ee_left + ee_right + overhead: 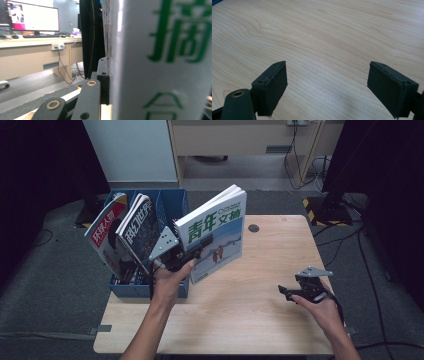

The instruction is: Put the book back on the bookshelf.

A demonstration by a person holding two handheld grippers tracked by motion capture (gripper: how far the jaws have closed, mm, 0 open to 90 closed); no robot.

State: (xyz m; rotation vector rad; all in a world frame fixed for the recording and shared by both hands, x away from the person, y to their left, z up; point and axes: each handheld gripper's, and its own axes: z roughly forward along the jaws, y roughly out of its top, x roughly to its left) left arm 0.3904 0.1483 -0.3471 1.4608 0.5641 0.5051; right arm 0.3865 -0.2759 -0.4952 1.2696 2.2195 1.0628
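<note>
magazine (216,232) upright, long axis 1 o'clock, above table (260,310) | left claw (192,254) clamps its lower edge | blue rack (172,205) at 10 o'clock, nearer | right claw (327,85) wide, empty

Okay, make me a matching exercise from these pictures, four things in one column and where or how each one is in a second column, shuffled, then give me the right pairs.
Things:
1. green-titled magazine
2. left tongs
3. right tongs
4. blue file rack

States:
A. open above bare table, holding nothing
B. stands at the table's left edge with two magazines leaning in it
C. held up, tilted, off the table
D. shut on a magazine's lower edge

Pairs: 1-C, 2-D, 3-A, 4-B
</note>
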